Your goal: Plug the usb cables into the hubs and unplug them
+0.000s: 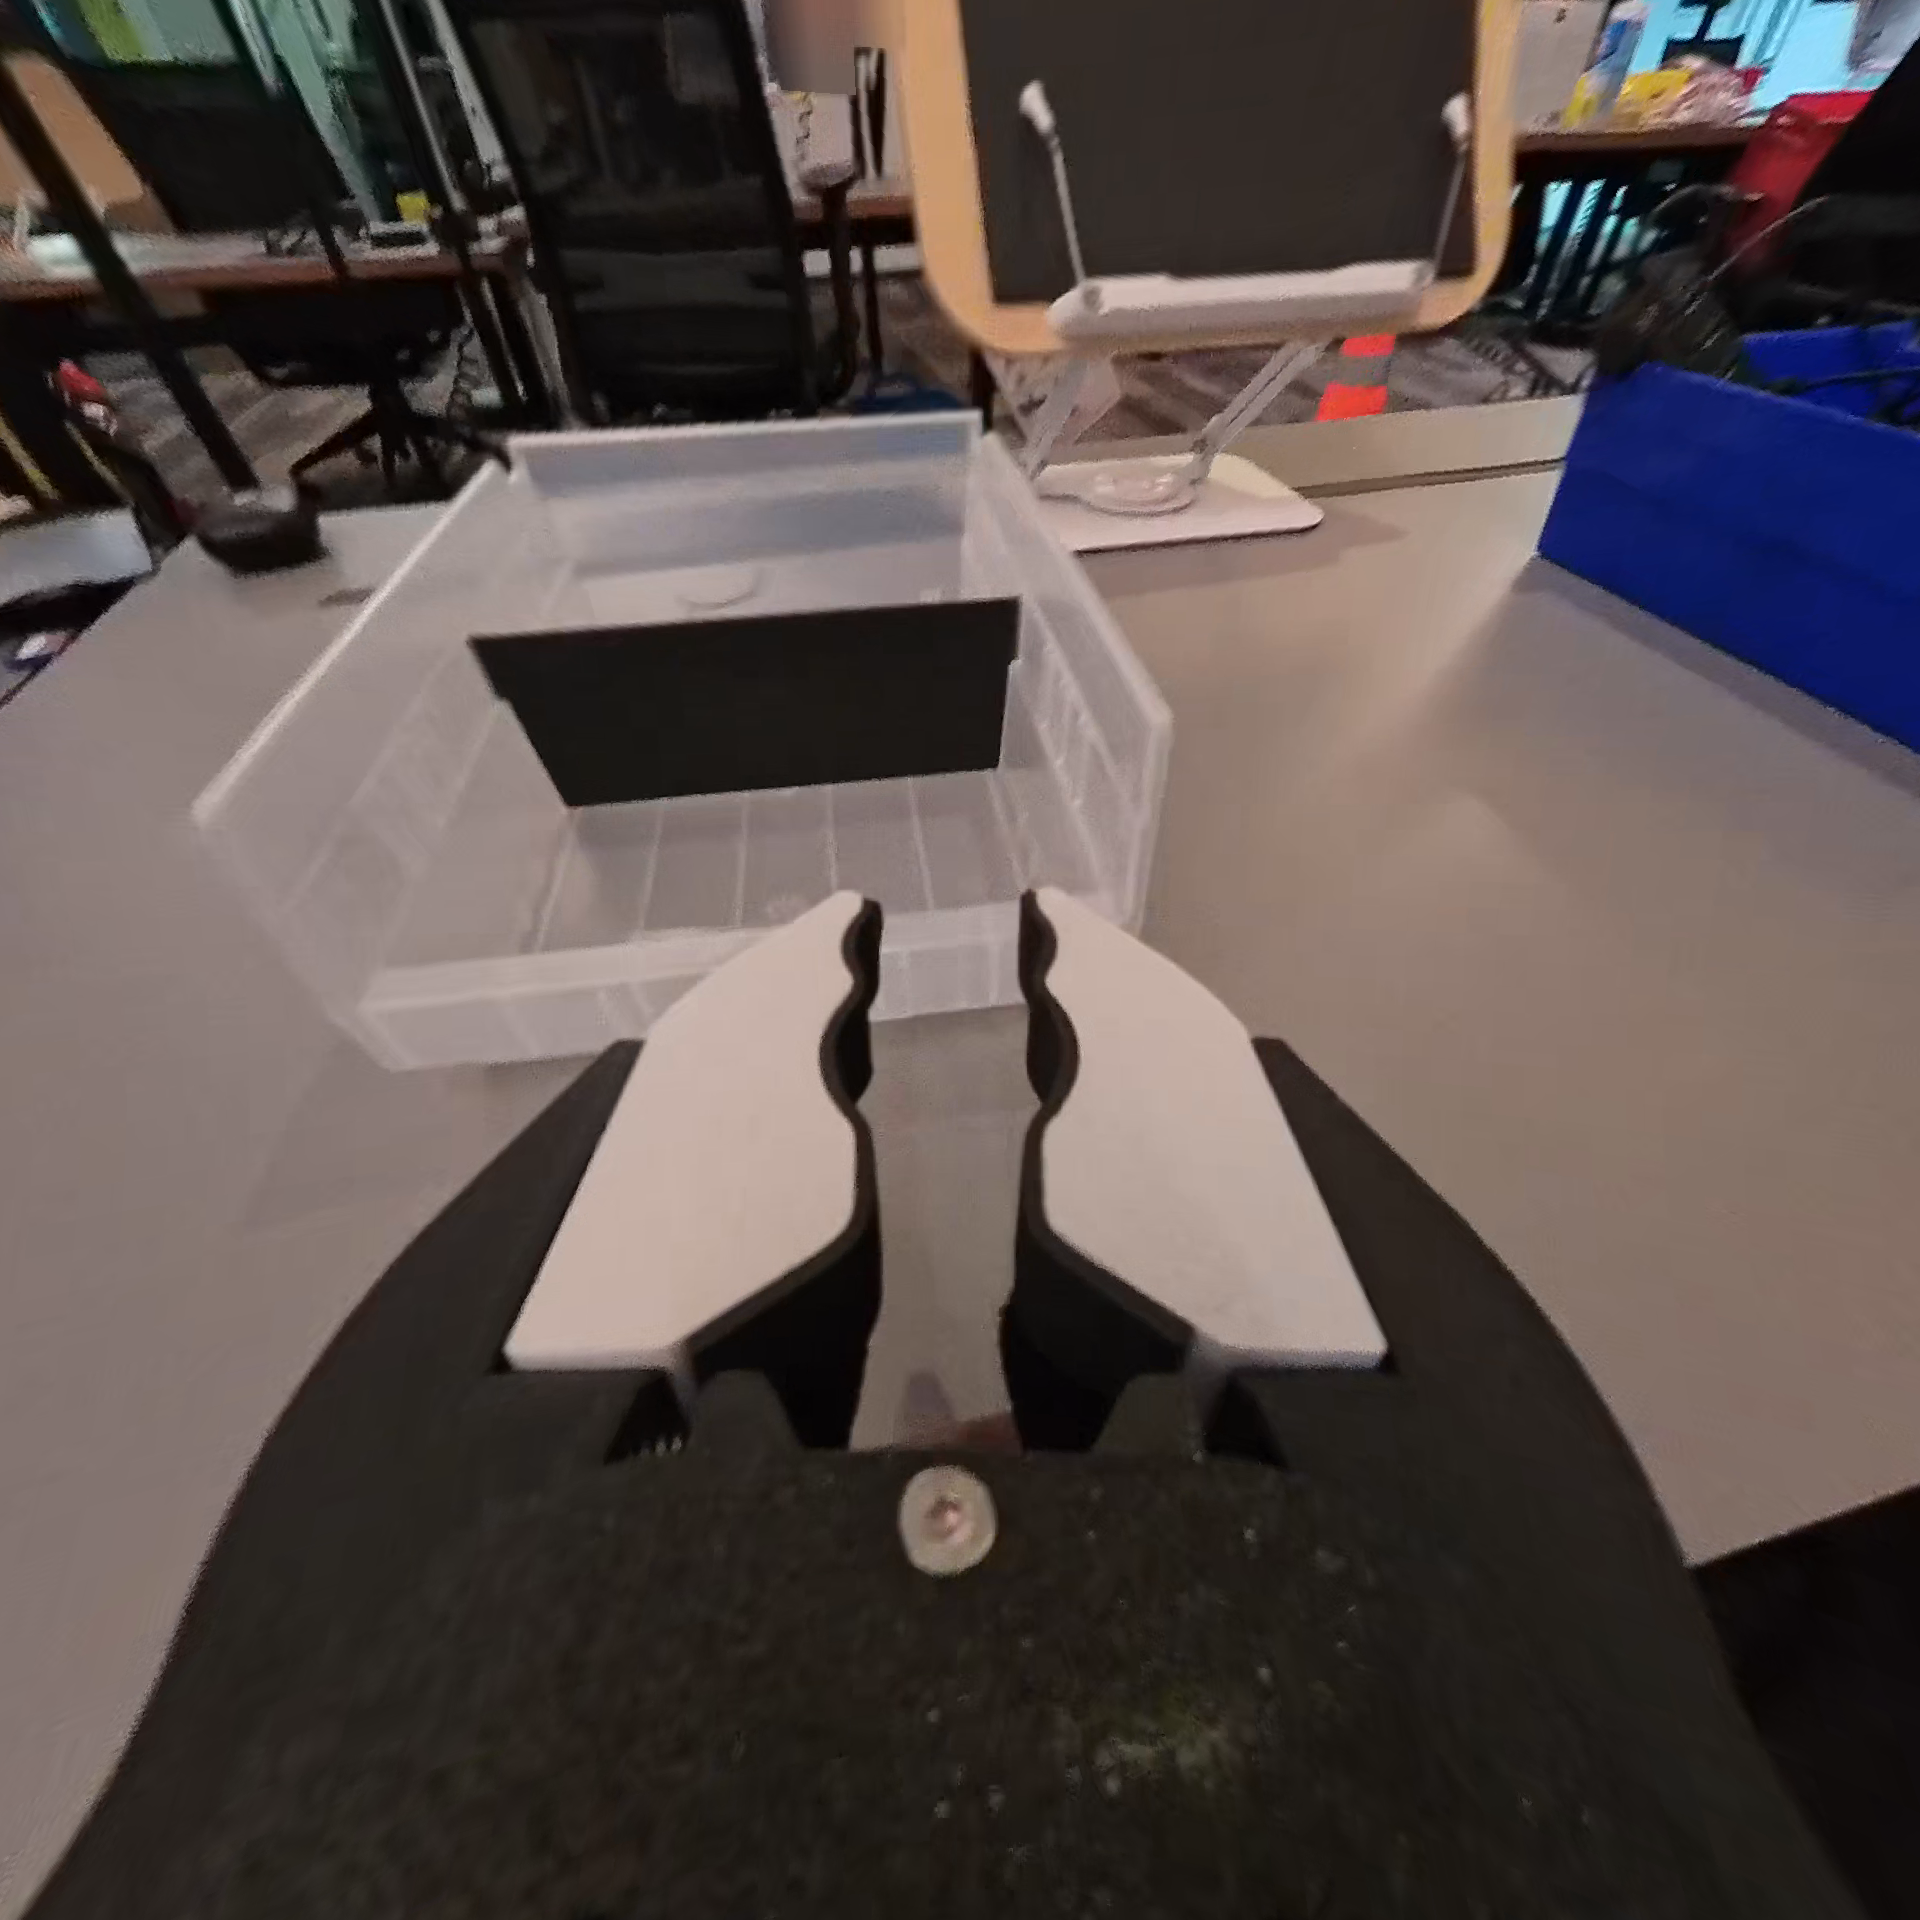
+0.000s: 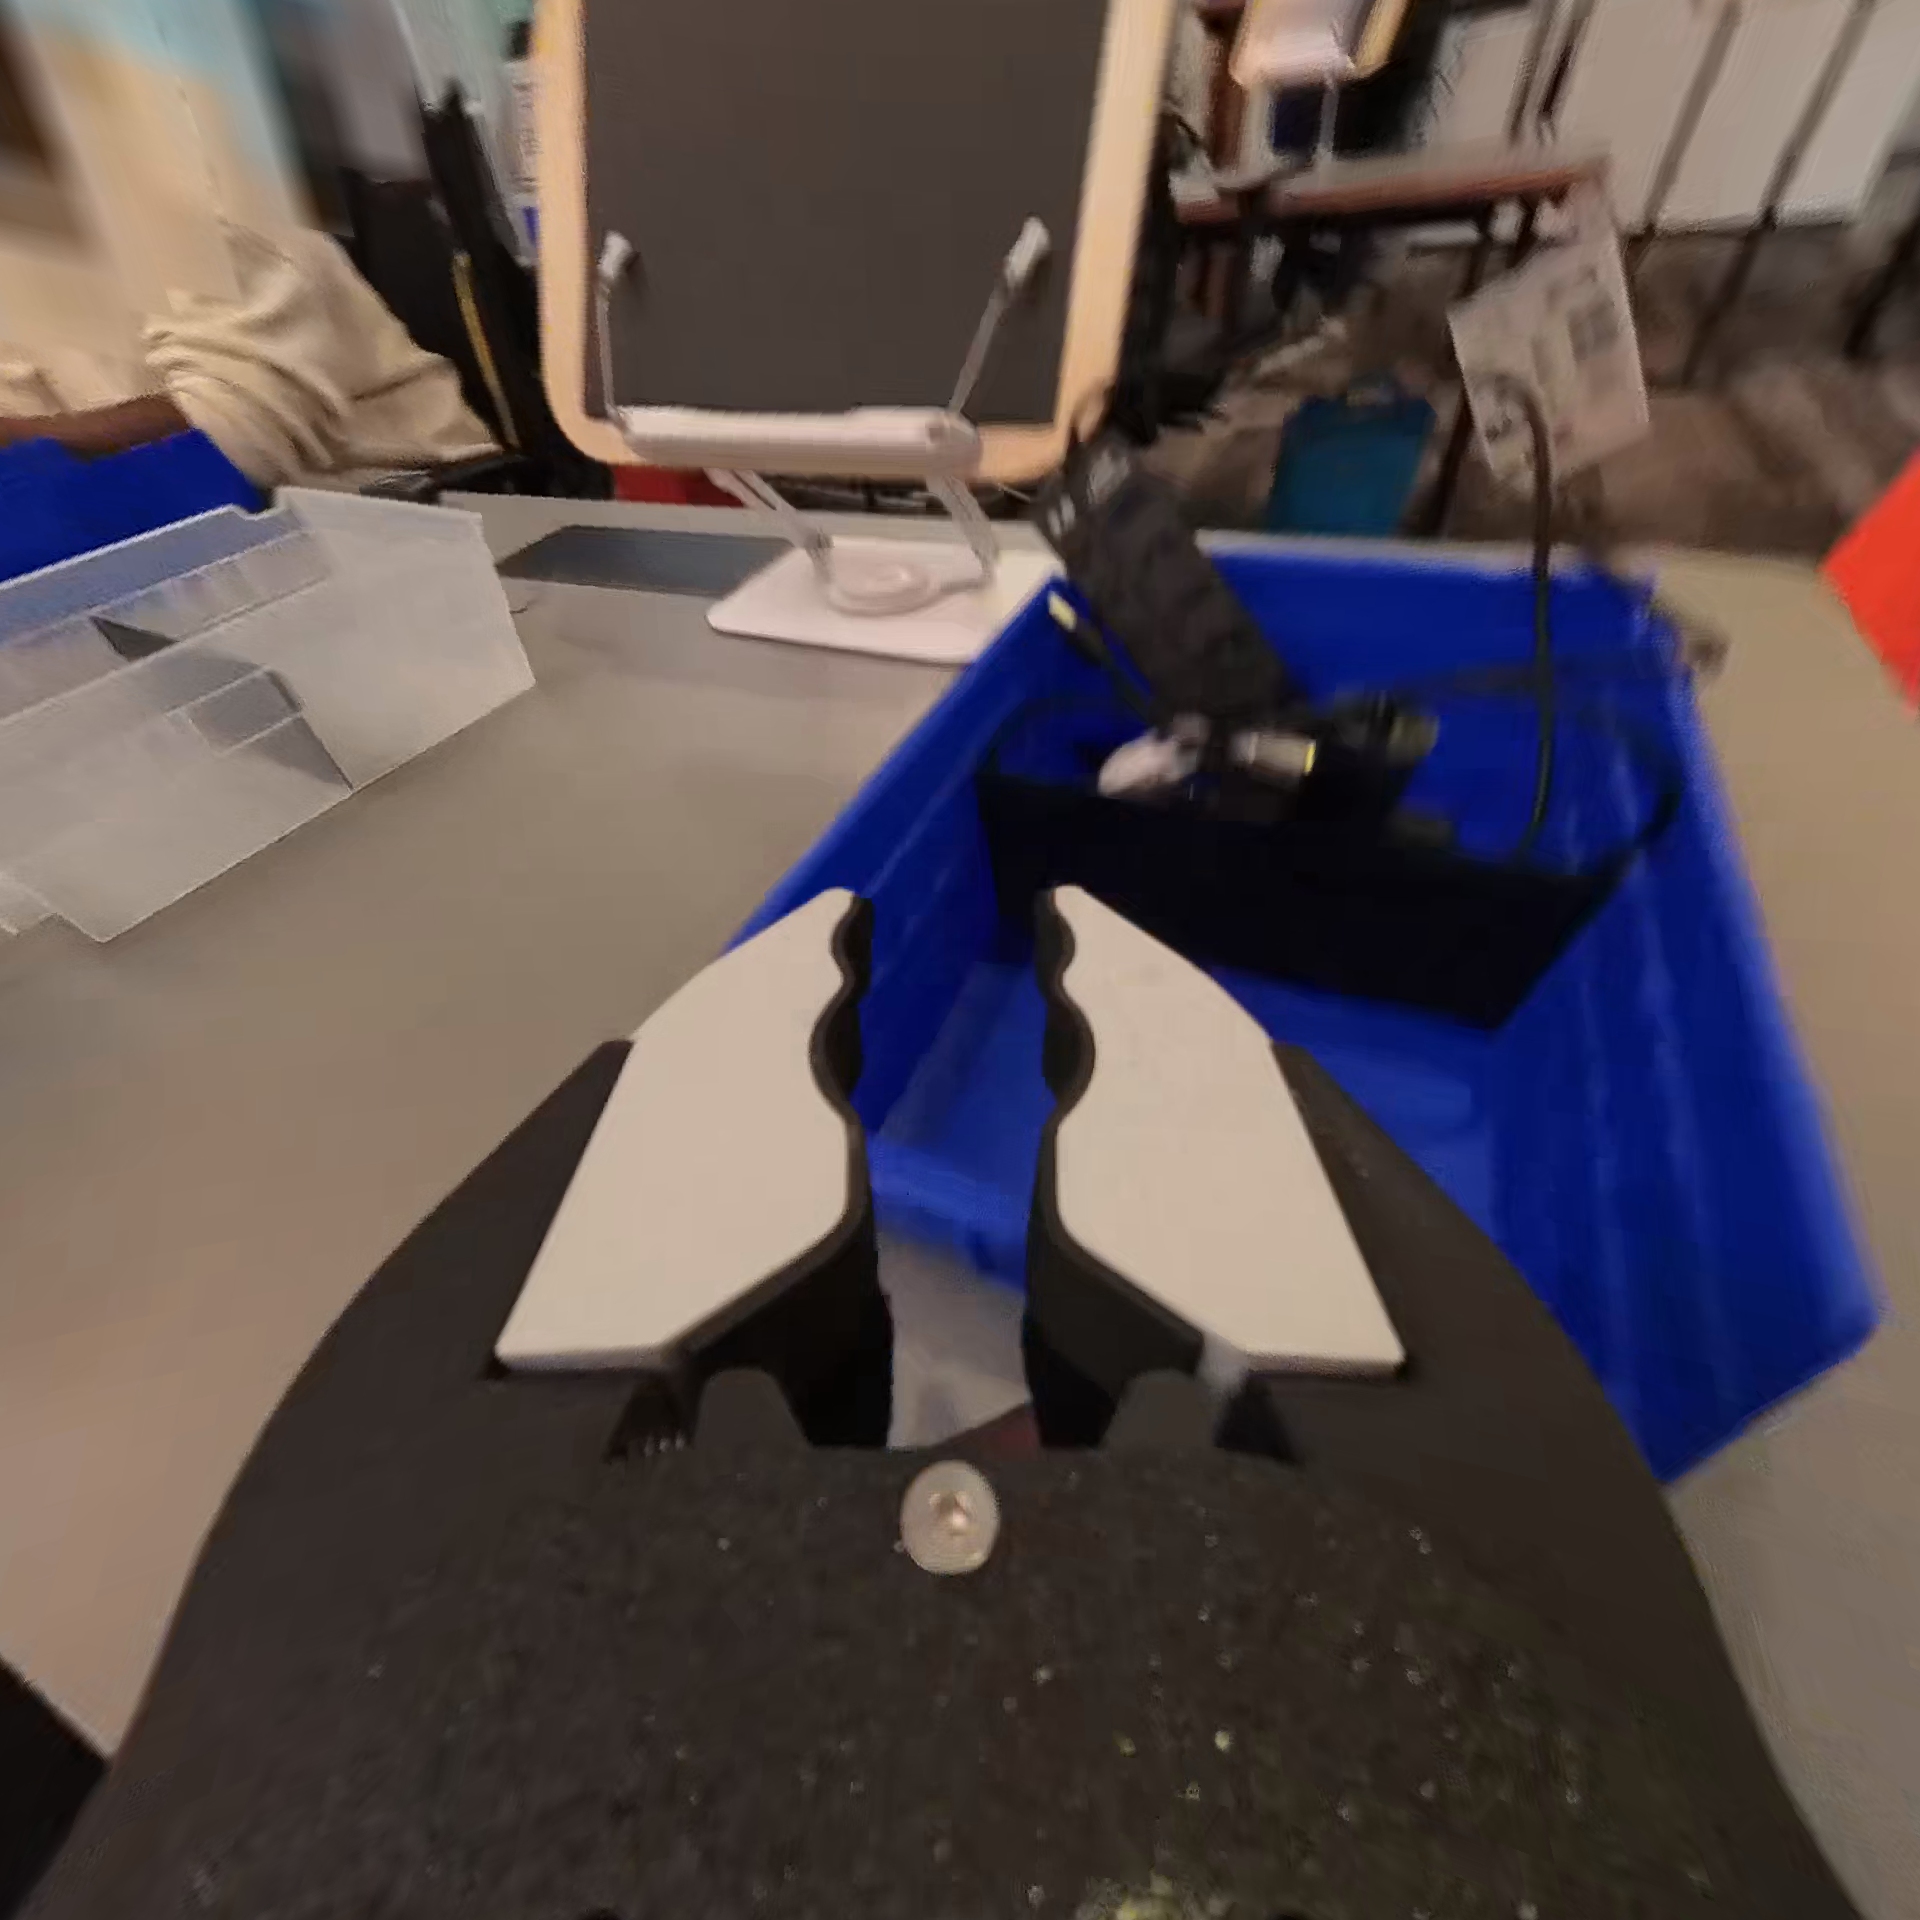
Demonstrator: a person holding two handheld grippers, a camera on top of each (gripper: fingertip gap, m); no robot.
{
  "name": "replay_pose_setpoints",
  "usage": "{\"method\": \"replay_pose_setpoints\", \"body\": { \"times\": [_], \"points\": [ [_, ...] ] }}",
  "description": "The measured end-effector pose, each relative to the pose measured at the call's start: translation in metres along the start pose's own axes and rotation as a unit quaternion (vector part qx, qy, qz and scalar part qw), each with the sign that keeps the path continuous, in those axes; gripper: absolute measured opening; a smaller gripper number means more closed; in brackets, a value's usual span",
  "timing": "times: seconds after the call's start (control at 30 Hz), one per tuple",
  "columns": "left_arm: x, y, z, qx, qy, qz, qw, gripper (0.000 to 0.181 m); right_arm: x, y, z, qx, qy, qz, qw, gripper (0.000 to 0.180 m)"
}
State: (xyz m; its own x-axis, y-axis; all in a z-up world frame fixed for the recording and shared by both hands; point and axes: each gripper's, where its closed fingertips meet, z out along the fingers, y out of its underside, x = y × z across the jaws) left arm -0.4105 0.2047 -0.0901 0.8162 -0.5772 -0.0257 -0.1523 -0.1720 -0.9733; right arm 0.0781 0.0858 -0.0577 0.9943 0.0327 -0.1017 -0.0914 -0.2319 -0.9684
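My left gripper is open and empty, held above the near wall of a clear plastic bin with a black divider across it. My right gripper is open and empty above the near left wall of a blue bin. The blue bin holds a black hub leaning upright, black cables with plugs, and a black divider. The view is blurred, so I cannot tell whether any cable is plugged in. The blue bin also shows at the right of the left wrist view.
A tablet on a white stand sits at the table's far edge, also in the right wrist view. The clear bin shows at the left there. A person's sleeve is behind it. Office chairs and desks stand beyond the grey table.
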Motion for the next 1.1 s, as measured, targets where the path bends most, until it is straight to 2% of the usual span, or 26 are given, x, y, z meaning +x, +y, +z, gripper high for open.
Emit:
{"method": "replay_pose_setpoints", "body": {
  "times": [0.1,0.17,0.27,0.43,0.97,1.03,1.1],
  "points": [
    [-0.015,0.020,0.006,-0.065,0.008,-0.041,0.997,0.025,-0.002,0.045,-0.012,-0.012,0.047,0.059,0.997,0.028],
    [-0.017,0.028,0.011,-0.091,0.019,-0.051,0.994,0.028,-0.003,0.052,-0.014,-0.031,0.062,0.031,0.997,0.028],
    [-0.022,0.030,0.018,-0.094,0.022,-0.058,0.994,0.031,0.006,0.055,-0.014,-0.035,0.094,-0.004,0.995,0.028],
    [-0.030,0.025,0.022,-0.063,-0.001,-0.044,0.997,0.038,0.022,0.064,-0.014,-0.043,0.122,0.000,0.992,0.028],
    [-0.025,0.028,0.026,-0.081,0.000,-0.050,0.995,0.035,0.024,0.068,-0.008,-0.050,0.113,0.007,0.992,0.027],
    [-0.025,0.030,0.024,-0.087,-0.002,-0.048,0.995,0.035,0.017,0.064,-0.005,-0.044,0.099,0.001,0.994,0.028],
    [-0.026,0.031,0.021,-0.088,-0.006,-0.046,0.995,0.036,-0.005,0.058,0.002,-0.031,0.051,-0.010,0.998,0.027]
  ]
}}
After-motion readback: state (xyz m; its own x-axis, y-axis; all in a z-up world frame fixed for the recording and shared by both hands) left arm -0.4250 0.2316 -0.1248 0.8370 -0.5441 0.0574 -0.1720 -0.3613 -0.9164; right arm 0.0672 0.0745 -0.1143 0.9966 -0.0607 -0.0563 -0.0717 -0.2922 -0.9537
